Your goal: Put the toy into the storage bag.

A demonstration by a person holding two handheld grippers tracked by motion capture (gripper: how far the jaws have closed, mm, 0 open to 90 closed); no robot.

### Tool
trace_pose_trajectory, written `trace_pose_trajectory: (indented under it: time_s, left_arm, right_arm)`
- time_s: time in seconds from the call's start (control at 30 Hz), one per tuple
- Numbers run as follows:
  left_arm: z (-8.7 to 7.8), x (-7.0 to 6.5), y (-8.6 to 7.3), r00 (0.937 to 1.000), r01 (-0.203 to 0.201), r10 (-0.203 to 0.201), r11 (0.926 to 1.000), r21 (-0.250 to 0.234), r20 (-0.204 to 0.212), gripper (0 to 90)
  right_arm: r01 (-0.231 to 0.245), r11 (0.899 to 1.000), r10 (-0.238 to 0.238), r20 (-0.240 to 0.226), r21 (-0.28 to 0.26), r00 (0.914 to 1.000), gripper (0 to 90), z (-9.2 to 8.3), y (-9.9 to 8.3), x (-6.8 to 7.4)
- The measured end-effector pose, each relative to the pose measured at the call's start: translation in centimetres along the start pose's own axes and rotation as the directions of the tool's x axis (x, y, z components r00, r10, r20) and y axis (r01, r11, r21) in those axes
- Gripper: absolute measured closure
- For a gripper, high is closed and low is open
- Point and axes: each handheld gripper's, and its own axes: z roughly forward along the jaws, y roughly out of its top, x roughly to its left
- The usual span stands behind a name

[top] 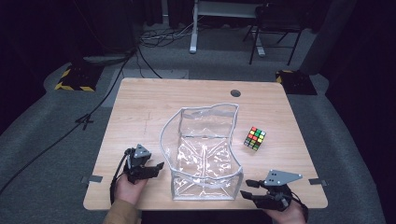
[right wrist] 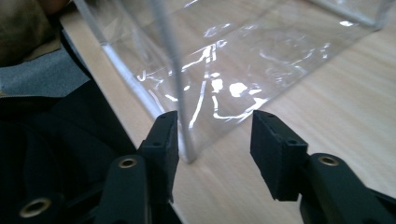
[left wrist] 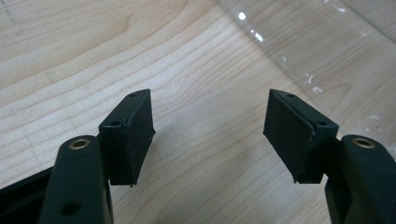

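One clear, soft plastic box-shaped bag with grey piping [top: 203, 154] stands open on the one light wooden table [top: 140, 102] between two grippers. The left gripper [left wrist: 209, 133] hangs with its jaws apart over bare wood, nothing between them — the bag lies just beyond its right fingertip. The right gripper [right wrist: 214, 154] has its jaws parted, empty, the bag's near grey corner seam just ahead of its left finger [right wrist: 163, 144]. One multicoloured puzzle cube [top: 255, 138] sits well beyond the right gripper's fingers.

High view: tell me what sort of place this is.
Probably a lab or studio set up for recording, not a home. A lone wooden table stands on grey carpet, cables trail across the floor, and yellow-and-black striped stand bases sit at the dark edges.
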Motion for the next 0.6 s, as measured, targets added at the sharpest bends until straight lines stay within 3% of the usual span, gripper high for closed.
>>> trace_pose_trajectory:
  time_s: [0.03, 0.1, 0.17, 0.2, 0.27, 0.47, 0.6]
  left_arm:
    - [0.0, 0.0, -0.1, 0.9999, -0.01, 0.01, 0.9999, 0.012, -0.004, 33.3]
    - [0.1, -0.1, -0.2, 0.9984, -0.038, 0.039, 0.9987, 0.033, -0.042, 33.3]
    - [0.0, -0.3, -0.4, 0.9979, -0.045, 0.047, 0.9982, 0.04, -0.045, 33.2]
    - [0.0, -0.3, -0.4, 0.9977, -0.046, 0.048, 0.998, 0.044, -0.047, 33.2]
    - [-0.1, -0.3, -0.6, 0.9975, -0.052, 0.054, 0.998, 0.037, -0.046, 32.9]
    - [-0.3, 0.5, -1.4, 0.997, -0.041, 0.041, 0.9991, 0.003, -0.066, 26.8]
    - [-0.4, 1.0, -1.7, 0.9976, -0.027, 0.026, 0.9995, -0.017, -0.064, 23.9]
  right_arm:
    - [-0.007, 1.0, 0.007, 0.005, -0.003, 1.0, 47.5, -0.5, 0.2, -1.0]
    - [-0.006, 1.0, 0.006, 0.013, -0.004, 0.9999, 47.2, -0.6, 0.2, -1.3]
    - [-0.019, 1.0, 0.019, 0.048, 0.001, 0.9987, 44.4, -0.9, 0.3, -3.0]
    - [-0.019, 1.0, 0.019, 0.048, 0.001, 0.9987, 44.4, -0.9, 0.3, -3.0]
    - [-0.039, 0.999, 0.038, 0.073, 0.006, 0.9966, 41.9, -1.0, 0.4, -4.3]
    - [-0.09, 0.996, 0.088, 0.141, 0.005, 0.9861, 33.4, -1.5, 0.9, -7.3]
    - [-0.127, 0.992, 0.126, 0.19, -0.007, 0.9737, 31.0, -1.8, 1.6, -8.9]
